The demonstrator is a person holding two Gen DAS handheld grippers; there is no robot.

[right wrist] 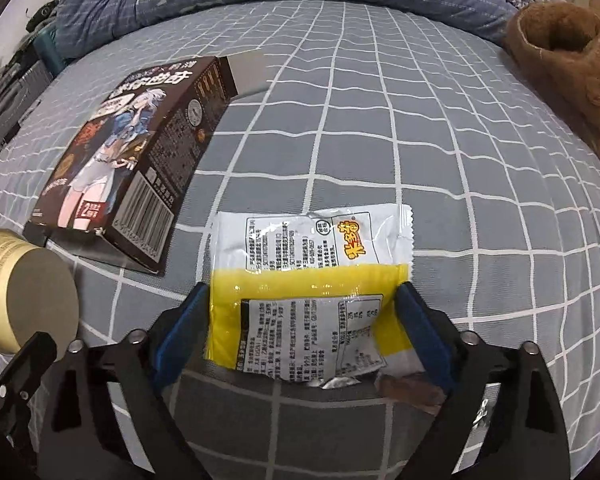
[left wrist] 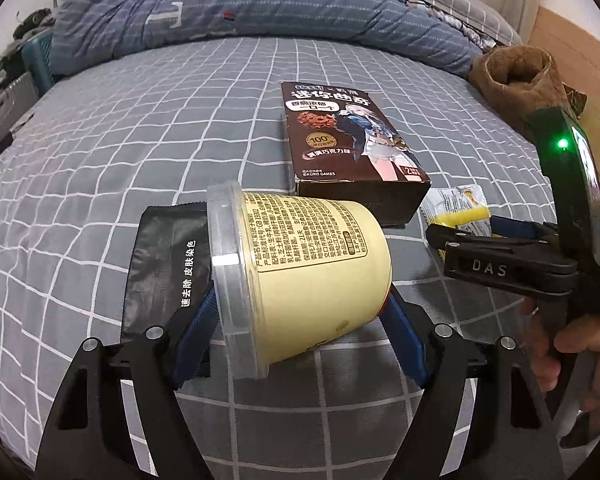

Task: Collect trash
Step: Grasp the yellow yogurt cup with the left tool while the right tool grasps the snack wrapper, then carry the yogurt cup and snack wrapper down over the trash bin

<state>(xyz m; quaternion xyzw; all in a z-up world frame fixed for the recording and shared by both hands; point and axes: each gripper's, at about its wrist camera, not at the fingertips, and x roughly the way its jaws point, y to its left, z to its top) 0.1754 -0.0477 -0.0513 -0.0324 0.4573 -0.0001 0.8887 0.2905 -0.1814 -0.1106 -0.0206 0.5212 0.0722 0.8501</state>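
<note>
Grey checked bedsheet (left wrist: 140, 152), blue quilt (left wrist: 220, 8), left gripper (left wrist: 300, 312) clamping cup (left wrist: 312, 264), right gripper (right wrist: 304, 332) wide around wrapper (right wrist: 312, 264)

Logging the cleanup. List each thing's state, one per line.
Cup: on its side, lid on, between left hand-held gripper fingers.
Box: flat, end flap open.
Yellow wrapper: torn open, between right hand-held gripper fingers.
Black packet: flat, under cup.

On the bed (left wrist: 100, 140), the cup (left wrist: 300, 272) lies on its side over a sachet (left wrist: 164, 264); box (left wrist: 352, 140) behind it, wrapper (right wrist: 308, 280) right, quilt (left wrist: 220, 12) at the far edge.
</note>
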